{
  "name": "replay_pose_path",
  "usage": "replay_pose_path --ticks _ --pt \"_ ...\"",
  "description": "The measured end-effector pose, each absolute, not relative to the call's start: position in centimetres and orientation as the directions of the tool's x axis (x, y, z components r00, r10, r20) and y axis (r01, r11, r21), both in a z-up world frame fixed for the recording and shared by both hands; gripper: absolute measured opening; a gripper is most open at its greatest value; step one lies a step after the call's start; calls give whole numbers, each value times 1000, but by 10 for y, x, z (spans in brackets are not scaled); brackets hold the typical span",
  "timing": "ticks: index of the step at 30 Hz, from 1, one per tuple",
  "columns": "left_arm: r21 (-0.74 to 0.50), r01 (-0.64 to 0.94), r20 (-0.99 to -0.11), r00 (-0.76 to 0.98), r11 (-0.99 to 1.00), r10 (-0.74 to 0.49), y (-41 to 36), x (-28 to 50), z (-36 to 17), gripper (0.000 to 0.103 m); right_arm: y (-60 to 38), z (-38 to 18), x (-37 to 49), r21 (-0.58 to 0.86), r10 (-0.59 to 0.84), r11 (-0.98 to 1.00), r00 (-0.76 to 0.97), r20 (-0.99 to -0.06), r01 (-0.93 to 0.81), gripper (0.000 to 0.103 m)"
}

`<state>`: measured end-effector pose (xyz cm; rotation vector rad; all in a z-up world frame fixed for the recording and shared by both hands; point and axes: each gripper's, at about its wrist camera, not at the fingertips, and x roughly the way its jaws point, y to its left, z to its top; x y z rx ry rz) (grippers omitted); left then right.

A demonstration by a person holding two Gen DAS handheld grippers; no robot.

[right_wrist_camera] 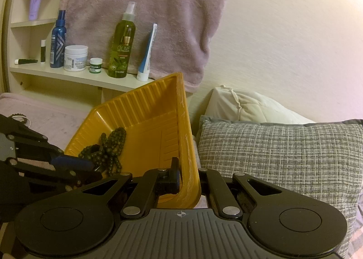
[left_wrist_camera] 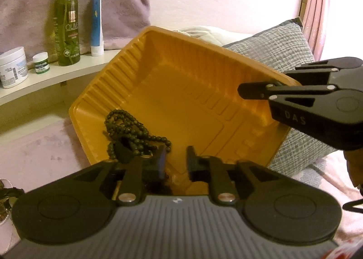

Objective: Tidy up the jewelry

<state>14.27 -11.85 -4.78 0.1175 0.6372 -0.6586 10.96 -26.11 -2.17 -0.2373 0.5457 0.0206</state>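
A yellow plastic tray (left_wrist_camera: 118, 66) (right_wrist_camera: 184, 123) is tipped up on the bed, its open side toward my left wrist view. A dark beaded necklace (left_wrist_camera: 129, 123) (right_wrist_camera: 112, 143) lies bunched in its low left corner. My right gripper (right_wrist_camera: 188, 175) (left_wrist_camera: 244, 91) is shut on the tray's right rim and holds it tilted. My left gripper (left_wrist_camera: 176, 157) (right_wrist_camera: 88, 167) hovers at the tray's near edge, just right of the beads. It stands a little open, with only bare tray showing between its fingers.
A shelf (right_wrist_camera: 74, 75) at the back carries a green spray bottle (left_wrist_camera: 67, 25) (right_wrist_camera: 121, 41), a blue-and-white tube (left_wrist_camera: 97, 23), jars and a blue bottle. A grey woven cushion (left_wrist_camera: 283, 48) (right_wrist_camera: 272, 152) and a white pillow (right_wrist_camera: 245, 105) lie right of the tray. Pink bedding (left_wrist_camera: 36, 150) lies to its left.
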Motion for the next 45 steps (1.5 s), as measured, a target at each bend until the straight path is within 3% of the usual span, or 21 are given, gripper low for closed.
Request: replay_pose_path --ticks 11,24,45 --pt "-17 407 -566 749 913 -345 -48 134 -48 19 -261 -22 109 -218 -44 973 856 -515 -81 4" --pt "12 230 -616 769 973 -174 5 132 -77 19 -261 -22 109 -219 -44 972 856 -515 -82 4" --pt "49 214 -629 766 976 -136 2 169 -106 19 -261 -23 110 -219 -45 973 857 -514 -80 4"
